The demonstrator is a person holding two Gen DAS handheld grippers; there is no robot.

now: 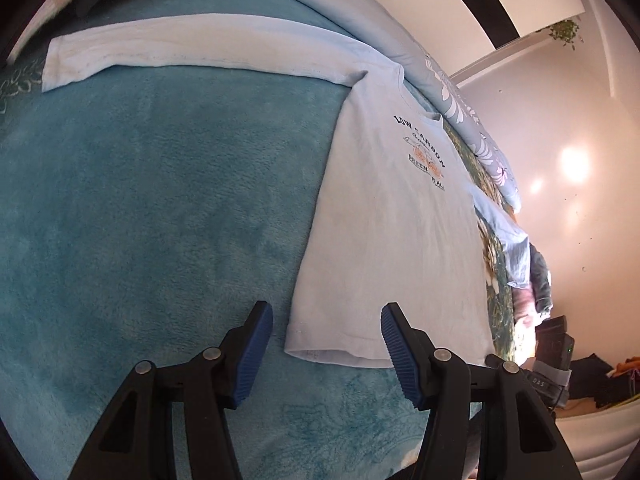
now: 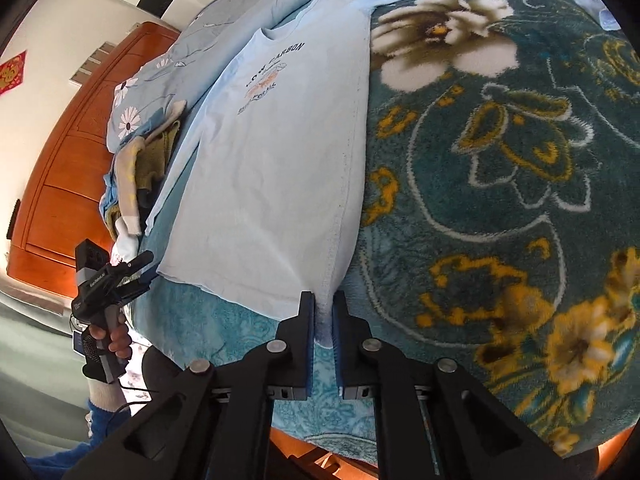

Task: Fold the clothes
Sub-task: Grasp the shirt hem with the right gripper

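A pale blue long-sleeved shirt (image 1: 384, 232) with a dark "LOW CARBON" print lies flat, front up, on a teal fleece blanket (image 1: 152, 208). One sleeve (image 1: 168, 50) stretches out to the left. My left gripper (image 1: 326, 322) is open, its blue pads hovering over the hem's left corner without touching it. In the right wrist view the shirt (image 2: 276, 184) runs away from me, and my right gripper (image 2: 324, 312) is shut on the hem's right corner. The left gripper (image 2: 132, 276) shows there too, held by a hand at the hem's far corner.
A flowered teal blanket (image 2: 500, 168) covers the bed to the right of the shirt. A blue daisy-print pillow (image 2: 160, 76) lies beyond the collar. Crumpled clothes (image 2: 136, 176) are heaped left of the shirt. An orange wooden cabinet (image 2: 68, 168) stands past the bed edge.
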